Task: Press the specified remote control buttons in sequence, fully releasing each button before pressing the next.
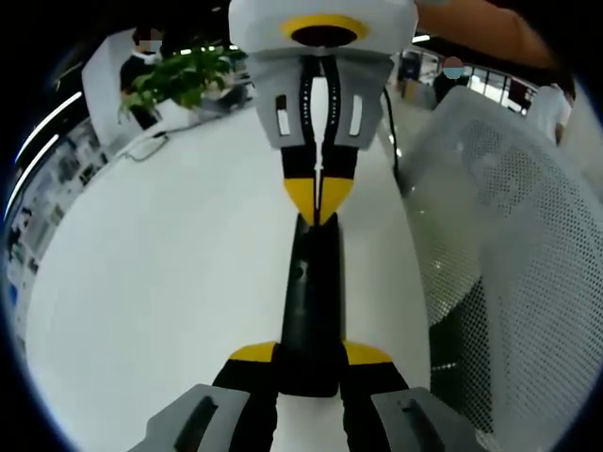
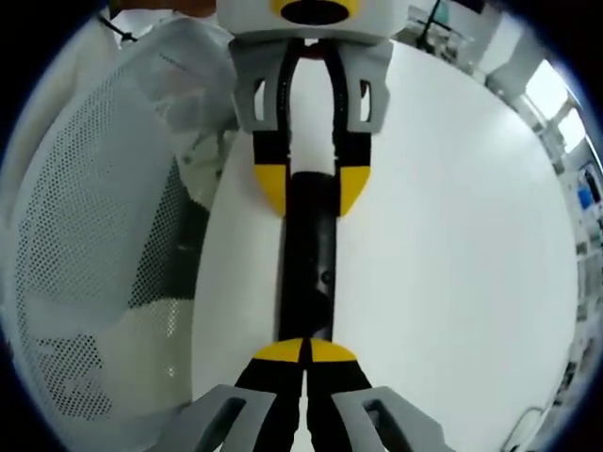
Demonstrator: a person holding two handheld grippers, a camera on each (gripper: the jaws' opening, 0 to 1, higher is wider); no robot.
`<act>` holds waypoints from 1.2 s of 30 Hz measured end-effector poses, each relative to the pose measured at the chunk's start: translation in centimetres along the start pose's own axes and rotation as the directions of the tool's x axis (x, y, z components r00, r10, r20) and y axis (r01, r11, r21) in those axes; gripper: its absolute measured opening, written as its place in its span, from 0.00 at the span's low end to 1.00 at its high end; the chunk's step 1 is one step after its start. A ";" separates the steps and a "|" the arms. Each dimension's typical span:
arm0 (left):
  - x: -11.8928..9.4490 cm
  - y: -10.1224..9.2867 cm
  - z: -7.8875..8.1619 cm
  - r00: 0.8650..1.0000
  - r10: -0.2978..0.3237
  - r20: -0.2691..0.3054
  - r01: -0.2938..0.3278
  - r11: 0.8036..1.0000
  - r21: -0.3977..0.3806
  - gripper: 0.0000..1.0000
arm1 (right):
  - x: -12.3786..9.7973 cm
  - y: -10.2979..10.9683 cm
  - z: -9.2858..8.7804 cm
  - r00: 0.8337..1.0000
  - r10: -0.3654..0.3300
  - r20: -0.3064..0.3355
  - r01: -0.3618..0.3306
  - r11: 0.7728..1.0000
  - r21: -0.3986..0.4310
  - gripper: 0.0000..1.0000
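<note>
The black remote control (image 1: 314,301) lies on the white table (image 1: 170,282), just beside a white mesh chair (image 1: 509,254). The left gripper (image 1: 311,367) grips the remote's near end between its yellow-tipped jaws. The right gripper (image 1: 321,193) has its jaws pressed together, tips touching the remote's far end, holding nothing

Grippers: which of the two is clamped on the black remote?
The left gripper: its jaws straddle the remote, while the right gripper has jaws shut together, tips at the other end.
</note>
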State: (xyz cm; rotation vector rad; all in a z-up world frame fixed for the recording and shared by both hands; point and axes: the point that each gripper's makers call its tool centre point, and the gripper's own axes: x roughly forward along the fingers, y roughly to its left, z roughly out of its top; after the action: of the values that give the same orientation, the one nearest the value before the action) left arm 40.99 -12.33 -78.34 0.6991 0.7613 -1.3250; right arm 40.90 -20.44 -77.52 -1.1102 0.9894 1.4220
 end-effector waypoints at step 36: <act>-0.1 -0.1 0.1 1.000 -0.003 0.008 0.003 1.000 0.008 0.24 | -3.2 -1.3 1.6 0.998 -0.058 0.017 0.059 0.998 -0.021 0.00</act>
State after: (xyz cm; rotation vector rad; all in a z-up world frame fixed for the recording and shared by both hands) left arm 40.89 -12.37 -78.23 0.6993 0.7513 -1.3337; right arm 42.14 -19.50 -74.07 -1.1323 0.9248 1.3952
